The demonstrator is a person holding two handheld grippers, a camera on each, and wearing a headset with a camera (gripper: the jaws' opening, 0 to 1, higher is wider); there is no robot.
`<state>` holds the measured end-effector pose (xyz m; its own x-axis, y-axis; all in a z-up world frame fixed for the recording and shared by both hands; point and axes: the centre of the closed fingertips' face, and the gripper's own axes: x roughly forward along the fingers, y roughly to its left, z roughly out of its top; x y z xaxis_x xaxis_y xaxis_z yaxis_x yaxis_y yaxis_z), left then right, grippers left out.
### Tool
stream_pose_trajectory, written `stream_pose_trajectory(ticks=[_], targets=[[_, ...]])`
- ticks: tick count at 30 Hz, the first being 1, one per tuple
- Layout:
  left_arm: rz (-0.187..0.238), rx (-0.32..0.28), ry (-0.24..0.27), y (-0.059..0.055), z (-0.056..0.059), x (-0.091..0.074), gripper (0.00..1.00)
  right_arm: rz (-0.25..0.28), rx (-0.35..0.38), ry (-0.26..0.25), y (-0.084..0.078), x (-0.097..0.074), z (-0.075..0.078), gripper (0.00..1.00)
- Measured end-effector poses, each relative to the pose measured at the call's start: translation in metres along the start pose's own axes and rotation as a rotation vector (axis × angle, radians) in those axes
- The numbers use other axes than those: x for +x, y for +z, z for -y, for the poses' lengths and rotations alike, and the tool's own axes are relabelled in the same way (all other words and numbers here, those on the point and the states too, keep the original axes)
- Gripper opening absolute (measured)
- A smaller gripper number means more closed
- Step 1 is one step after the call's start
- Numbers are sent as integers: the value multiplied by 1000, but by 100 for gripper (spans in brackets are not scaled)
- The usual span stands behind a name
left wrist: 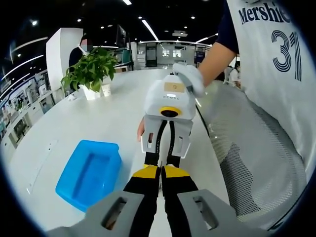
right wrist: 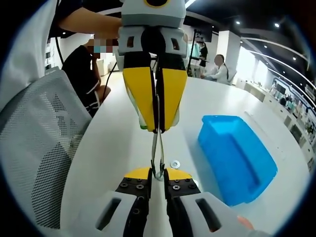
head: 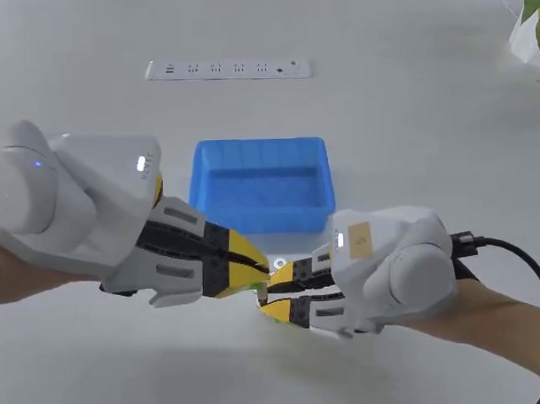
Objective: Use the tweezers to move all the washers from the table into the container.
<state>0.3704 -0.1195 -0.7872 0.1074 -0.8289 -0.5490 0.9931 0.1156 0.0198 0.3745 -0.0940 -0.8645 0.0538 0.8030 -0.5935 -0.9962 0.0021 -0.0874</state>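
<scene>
Thin metal tweezers (right wrist: 157, 148) span the short gap between the two grippers, which face each other tip to tip. My left gripper (head: 255, 275) comes in from the left and is shut on one end of the tweezers. My right gripper (head: 271, 292) comes in from the right, and its jaws (right wrist: 157, 174) are shut on the other end. One small silver washer (head: 279, 265) lies on the white table beside the jaw tips, also the washer (right wrist: 175, 163) just right of the tweezers. The blue container (head: 260, 185) sits just beyond the grippers, open side up.
A white power strip (head: 228, 69) lies at the far side of the table. A potted plant (head: 531, 16) stands at the far right corner. A mesh chair (left wrist: 256, 158) and a person's torso are close behind the right gripper. A cable (head: 521, 264) trails from the right gripper.
</scene>
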Motion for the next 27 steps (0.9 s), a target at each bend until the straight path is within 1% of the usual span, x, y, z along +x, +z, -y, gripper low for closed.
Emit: stream_pose_trajectory(ticks=[3, 8, 13, 16, 18, 21, 27], targets=[[0, 0, -1, 0, 1, 0, 5, -7, -9, 9, 0, 0, -1, 11], [0, -9, 4, -1, 0, -2, 5, -14, 10, 9, 0, 1, -1, 10], [4, -11, 8, 2, 0, -6, 5, -12, 3, 9, 6, -1, -1, 10], [7, -22, 15, 3, -2, -9, 5, -13, -3, 6, 9, -2, 0, 10], [10, -24, 20, 6, -4, -12, 5, -13, -8, 3, 12, -4, 2, 10], [15, -10, 29, 13, -6, -16, 5, -5, -12, -7, 18, -8, 7, 10], [30, 28, 54, 32, -18, -29, 5, 19, -39, -44, 37, -21, 22, 10]])
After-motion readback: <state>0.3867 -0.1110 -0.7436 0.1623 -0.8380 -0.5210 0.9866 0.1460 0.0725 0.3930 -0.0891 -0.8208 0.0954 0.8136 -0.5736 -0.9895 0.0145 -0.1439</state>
